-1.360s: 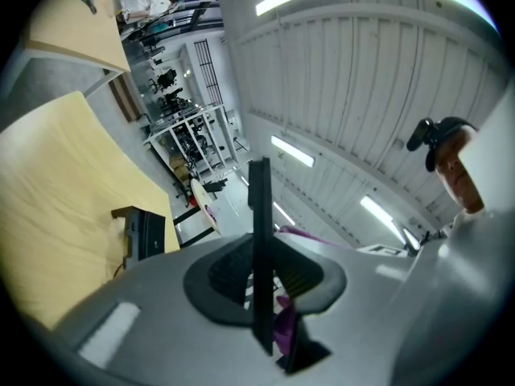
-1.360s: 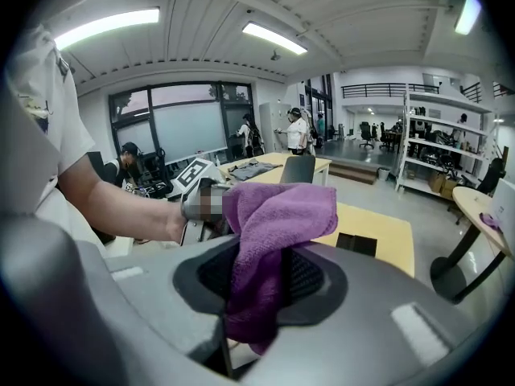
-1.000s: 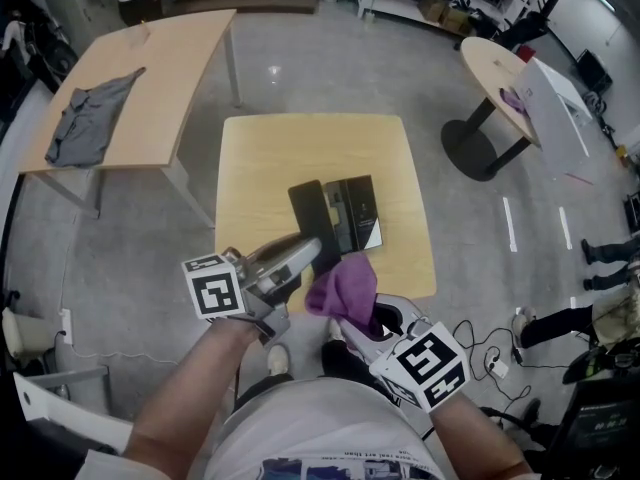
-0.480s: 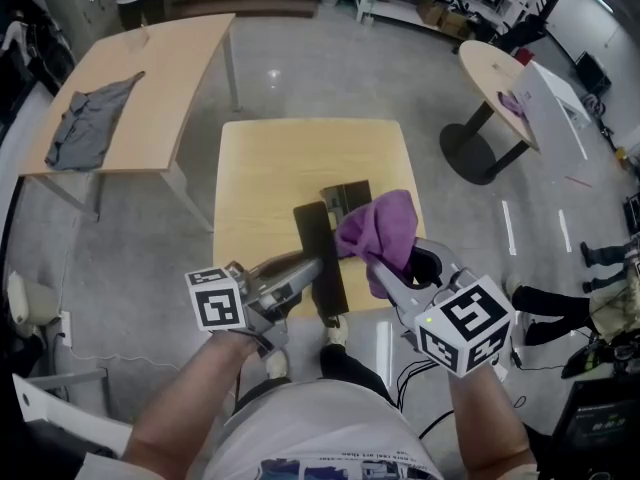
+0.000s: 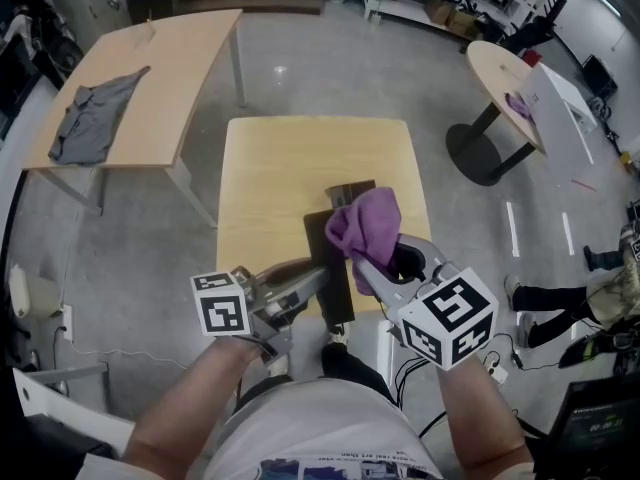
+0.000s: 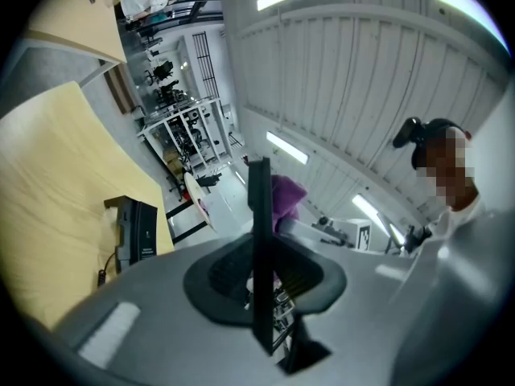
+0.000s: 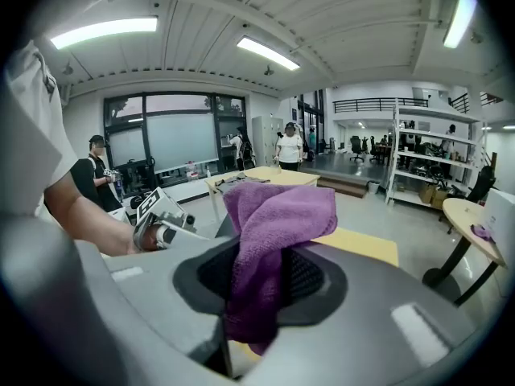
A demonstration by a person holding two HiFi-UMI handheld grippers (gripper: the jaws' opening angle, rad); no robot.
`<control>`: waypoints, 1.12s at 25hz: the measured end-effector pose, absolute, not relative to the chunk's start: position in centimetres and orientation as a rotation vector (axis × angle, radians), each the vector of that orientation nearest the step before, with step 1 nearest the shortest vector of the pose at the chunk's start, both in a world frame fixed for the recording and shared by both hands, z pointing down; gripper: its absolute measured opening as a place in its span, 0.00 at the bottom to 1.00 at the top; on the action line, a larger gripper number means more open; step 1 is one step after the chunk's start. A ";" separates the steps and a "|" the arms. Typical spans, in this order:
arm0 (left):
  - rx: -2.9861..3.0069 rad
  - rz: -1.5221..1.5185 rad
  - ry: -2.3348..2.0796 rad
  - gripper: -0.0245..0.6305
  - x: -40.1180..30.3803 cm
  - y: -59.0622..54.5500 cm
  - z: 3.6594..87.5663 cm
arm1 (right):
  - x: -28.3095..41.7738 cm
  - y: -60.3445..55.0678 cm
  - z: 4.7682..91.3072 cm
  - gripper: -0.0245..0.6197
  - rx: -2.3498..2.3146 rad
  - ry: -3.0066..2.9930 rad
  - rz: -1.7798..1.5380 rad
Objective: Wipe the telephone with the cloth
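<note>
**A:** Where is the telephone [image 5: 349, 190]?

**B:** On the yellow table [image 5: 270, 168], right of the middle of the tabletop and closer to its right edge than its left. From the head view only its far end shows. The left gripper view shows it lying flat, with a cord [image 6: 102, 273] at its near side.

**A:** What covers the rest of it?

**B:** The purple cloth [image 5: 365, 226]. It is bunched up and clamped between the jaws of the right gripper [image 5: 385, 268]. Folds spill over the top of the jaws and a tail hangs below them (that gripper's own view shows this plainly). I cannot tell whether the cloth touches the telephone or hangs above it.

**A:** And the left gripper [image 5: 305, 280]?

**B:** Its jaws stand narrow, closed on a thin black panel [image 5: 330, 258], which its own view shows edge-on between them. In the head view the panel runs from beside the cloth toward the near edge of the tabletop and juts out past that edge.

**A:** Anything else around?

**B:** There is a longer wooden table [image 5: 190, 68] off the far left corner, well apart. A grey garment [image 5: 90, 118] lies flat on its left end.
</note>
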State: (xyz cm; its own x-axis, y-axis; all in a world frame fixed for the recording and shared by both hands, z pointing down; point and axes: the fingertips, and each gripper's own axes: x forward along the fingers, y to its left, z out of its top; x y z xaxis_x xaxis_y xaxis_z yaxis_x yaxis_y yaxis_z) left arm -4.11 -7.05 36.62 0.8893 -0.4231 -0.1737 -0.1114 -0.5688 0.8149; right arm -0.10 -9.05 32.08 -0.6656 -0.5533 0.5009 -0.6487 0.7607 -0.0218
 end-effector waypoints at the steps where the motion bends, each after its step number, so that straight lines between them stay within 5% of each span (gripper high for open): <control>1: 2.155 -0.445 -0.386 0.17 -4.4 -7.1 36.6 | -0.3 -8.6 32.4 0.21 0.899 -2.480 0.281; 28: 2.178 -0.489 -0.388 0.17 -6.4 -9.5 34.8 | 2.1 -2.8 38.2 0.21 0.838 -2.408 0.473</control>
